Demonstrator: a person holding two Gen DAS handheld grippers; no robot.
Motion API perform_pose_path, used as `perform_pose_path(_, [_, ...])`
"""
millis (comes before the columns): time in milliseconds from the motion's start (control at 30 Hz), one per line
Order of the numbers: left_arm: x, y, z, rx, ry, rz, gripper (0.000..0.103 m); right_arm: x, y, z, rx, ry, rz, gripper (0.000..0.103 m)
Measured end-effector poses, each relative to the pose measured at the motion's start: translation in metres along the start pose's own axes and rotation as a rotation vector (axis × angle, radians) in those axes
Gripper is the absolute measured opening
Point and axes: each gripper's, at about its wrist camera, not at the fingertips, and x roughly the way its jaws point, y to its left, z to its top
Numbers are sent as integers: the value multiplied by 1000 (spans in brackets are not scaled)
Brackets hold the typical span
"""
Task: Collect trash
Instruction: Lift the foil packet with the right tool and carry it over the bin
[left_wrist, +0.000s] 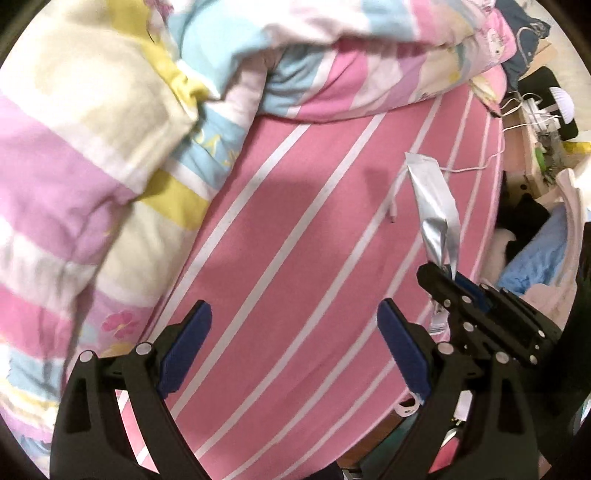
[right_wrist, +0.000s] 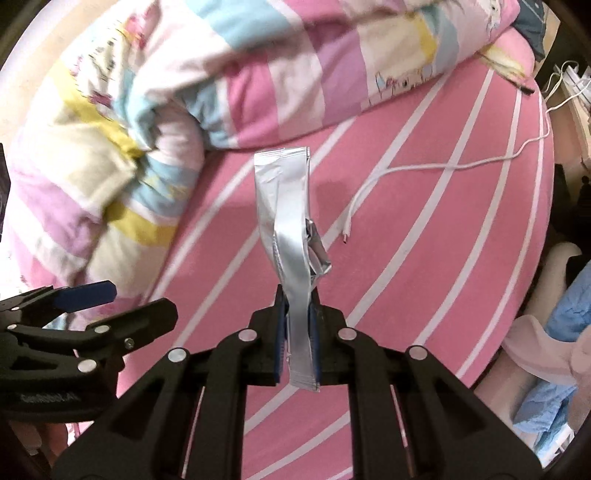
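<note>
A long silver foil wrapper (right_wrist: 288, 221) hangs clear of the pink striped bed sheet (right_wrist: 424, 240). My right gripper (right_wrist: 298, 306) is shut on its lower part, and the crumpled strip sticks out past the blue pads. In the left wrist view the same wrapper (left_wrist: 434, 199) rises from the right gripper (left_wrist: 448, 277) at the right. My left gripper (left_wrist: 295, 317) is open above the sheet (left_wrist: 295, 221) with nothing between its blue pads. It also shows at the lower left of the right wrist view as the left gripper (right_wrist: 92, 295).
A rumpled pastel quilt (right_wrist: 184, 74) covers the far and left side of the bed. A white charging cable (right_wrist: 424, 170) lies on the sheet right of the wrapper. Blue and pale clothes (right_wrist: 554, 332) are piled beyond the bed's right edge. A cluttered bedside shelf (left_wrist: 543, 122) stands at the upper right.
</note>
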Motion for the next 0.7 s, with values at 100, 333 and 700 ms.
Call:
perform_pose_path(100, [-28, -3, -11, 8, -36, -2, 88, -32, 2, -7, -5, -23, 14, 11])
perform_pose_path(333, [-95, -15, -53, 22, -95, -5, 88, -98, 21, -29, 16, -85, 42, 12])
perform_pose_path(700, [-212, -36, -151, 51, -227, -16, 88, -231, 61, -107, -16, -201, 90, 12])
